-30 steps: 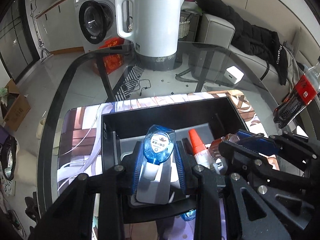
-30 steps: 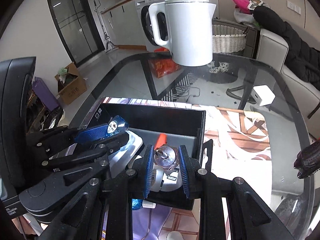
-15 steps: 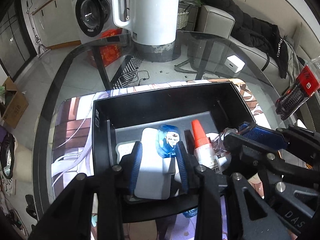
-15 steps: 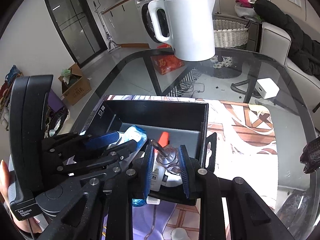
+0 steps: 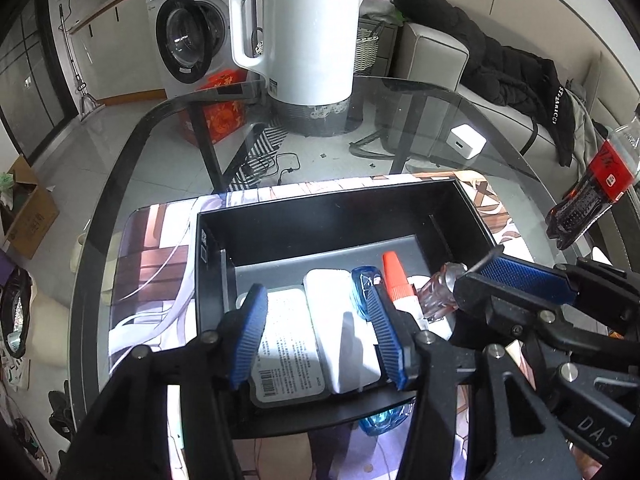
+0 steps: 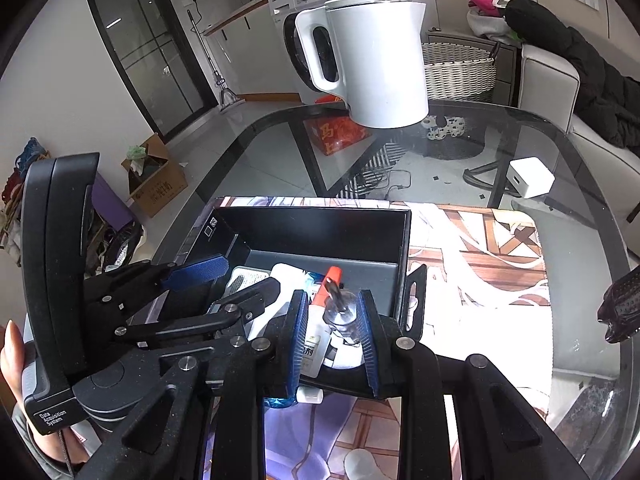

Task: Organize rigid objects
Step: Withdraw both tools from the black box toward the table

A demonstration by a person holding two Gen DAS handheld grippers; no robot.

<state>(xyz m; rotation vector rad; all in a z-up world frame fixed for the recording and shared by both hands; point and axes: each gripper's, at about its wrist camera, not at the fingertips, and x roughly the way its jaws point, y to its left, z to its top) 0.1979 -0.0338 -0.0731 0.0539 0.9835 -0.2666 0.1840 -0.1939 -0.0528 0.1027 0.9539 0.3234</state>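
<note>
A black box (image 5: 320, 216) stands on a printed mat on the glass table. In it lie a flat white labelled pack (image 5: 288, 356), a white dispenser with a blue end (image 5: 340, 332) and an orange-capped glue bottle (image 5: 394, 276). My left gripper (image 5: 316, 336) hangs over the box with its jaws opening. The dispenser lies between them, and the left pad stands clear of it. My right gripper (image 6: 334, 332) is shut on a clear faceted piece with a metal pin (image 6: 340, 316), held above the box's near right corner beside the glue bottle (image 6: 320, 320). The left gripper (image 6: 232, 280) also shows there.
A white kettle (image 5: 304, 36) stands at the far side of the table. A white cube charger (image 5: 466, 142) and a dark drink bottle (image 5: 588, 192) are to the right. A blue plastic item (image 5: 380, 420) lies by the box's near wall. The round table edge curves left.
The left gripper brought the blue-ended dispenser down from upright and laid it flat in the box, then its jaws spread apart. The right gripper stayed shut on the clear piece and barely moved.
</note>
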